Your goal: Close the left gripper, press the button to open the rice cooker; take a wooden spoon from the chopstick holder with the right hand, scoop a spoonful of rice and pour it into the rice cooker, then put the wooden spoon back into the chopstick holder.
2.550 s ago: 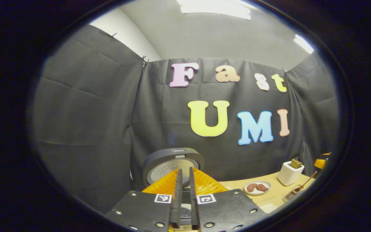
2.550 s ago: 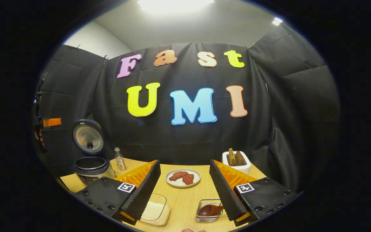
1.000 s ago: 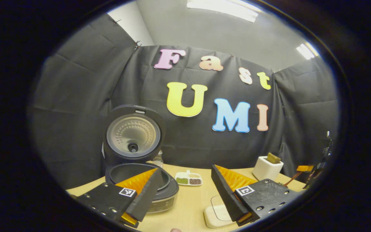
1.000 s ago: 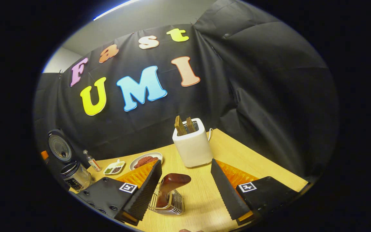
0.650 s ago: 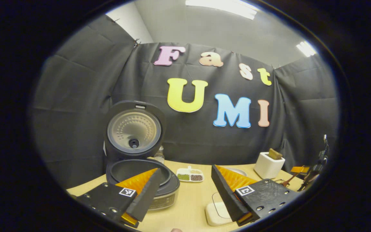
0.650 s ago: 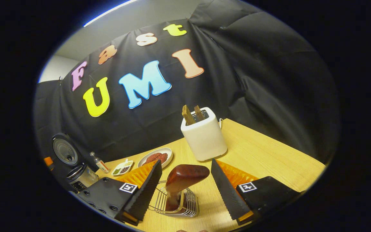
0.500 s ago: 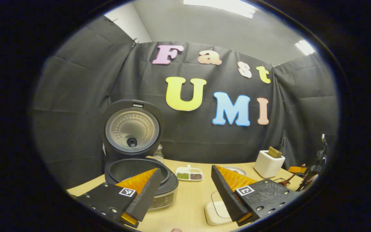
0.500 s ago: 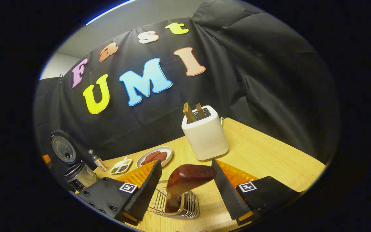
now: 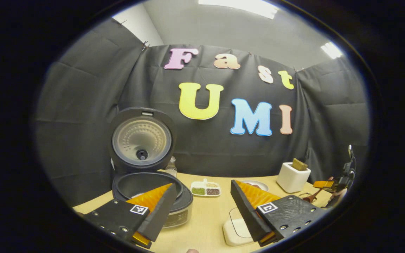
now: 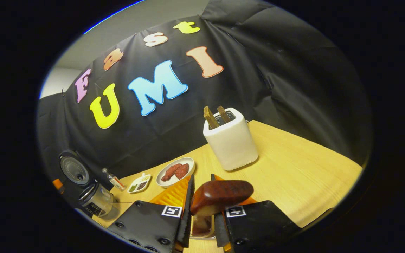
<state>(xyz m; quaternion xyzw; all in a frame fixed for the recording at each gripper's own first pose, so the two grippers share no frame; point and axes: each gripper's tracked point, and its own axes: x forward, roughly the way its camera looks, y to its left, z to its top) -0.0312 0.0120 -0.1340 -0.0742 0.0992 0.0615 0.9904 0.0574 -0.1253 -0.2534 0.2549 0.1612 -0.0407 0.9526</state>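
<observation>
In the left gripper view, the left gripper [image 9: 202, 207] hangs above the table [image 9: 202, 225] with its fingers spread wide and nothing between them. The rice cooker [image 9: 152, 191] stands just beyond the left finger, which overlaps its front rim; its lid [image 9: 141, 140] is up, nearly upright, with the pot open below. A white box [image 9: 236, 230] lies on the table close to the right finger. Behind are a small sauce dish [image 9: 205, 189], a bottle [image 9: 171, 168] and a toaster [image 9: 291, 177]. At the far right edge the right gripper [image 9: 332, 186] shows small, with the spoon [image 9: 311, 197] below it; its grip cannot be made out from here.

In the right gripper view, the right gripper [image 10: 202, 211] is tilted so that the table slopes, and its fingers have drawn narrow onto the neck of the spoon [image 10: 220, 196], pressing it from both sides. The spoon's bowl sticks up and to the right above the fingertips. The wire holder [image 10: 200, 230] sits low between the fingers, mostly hidden. Beyond stand the toaster [image 10: 232, 140] and a plate [image 10: 175, 172]; the cooker [image 10: 95, 200] is far left.
</observation>
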